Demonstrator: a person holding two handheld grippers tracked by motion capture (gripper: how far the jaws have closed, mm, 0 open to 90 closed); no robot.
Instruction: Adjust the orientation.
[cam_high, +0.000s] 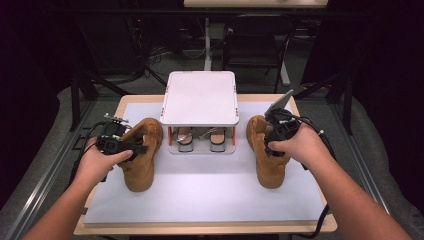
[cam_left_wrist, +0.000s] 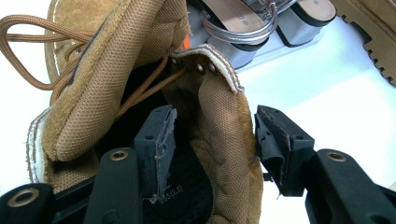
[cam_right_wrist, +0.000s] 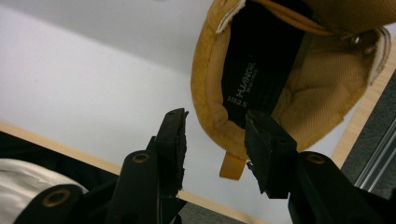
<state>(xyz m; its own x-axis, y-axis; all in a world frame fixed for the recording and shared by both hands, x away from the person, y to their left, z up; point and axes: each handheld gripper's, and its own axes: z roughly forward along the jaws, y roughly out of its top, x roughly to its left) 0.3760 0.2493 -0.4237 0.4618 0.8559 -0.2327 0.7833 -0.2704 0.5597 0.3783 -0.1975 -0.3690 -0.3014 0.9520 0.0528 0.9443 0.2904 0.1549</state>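
A: Boots, two tan ones. Left boot (cam_high: 141, 156) lower left of centre in high view, on the white mat (cam_high: 200, 195); right boot (cam_high: 268, 155) right of centre, same mat. Step, as I judge it: getting a grip on each collar, prob. to lift the pair toward the rack (cam_high: 200, 98).

B: Left gripper (cam_left_wrist: 212, 135) first?

A: Jaws part-open, straddling the collar wall. One pad inside the boot's mouth, the other outside. Inner pad lies against the lining or v. close, outer one just beside the padded edge w/ a sliver of gap. Not a firm pinch yet, I'd say.

B: Right gripper (cam_right_wrist: 215, 140)?

A: Also apart, roughly mid-width. Heel collar and pull tab (cam_right_wrist: 232, 164) sit between the jaws in right gripper view, but whether the pads touch, can't tell; looks loose.

B: Next move?

A: Judgement only: squeeze both onto the collar, then raise level so the boots don't swing.

B: Farther back?

A: White rack, centre top of the mat; a pair of sandals (cam_high: 200, 137) on its lower shelf. Top shelf bare.
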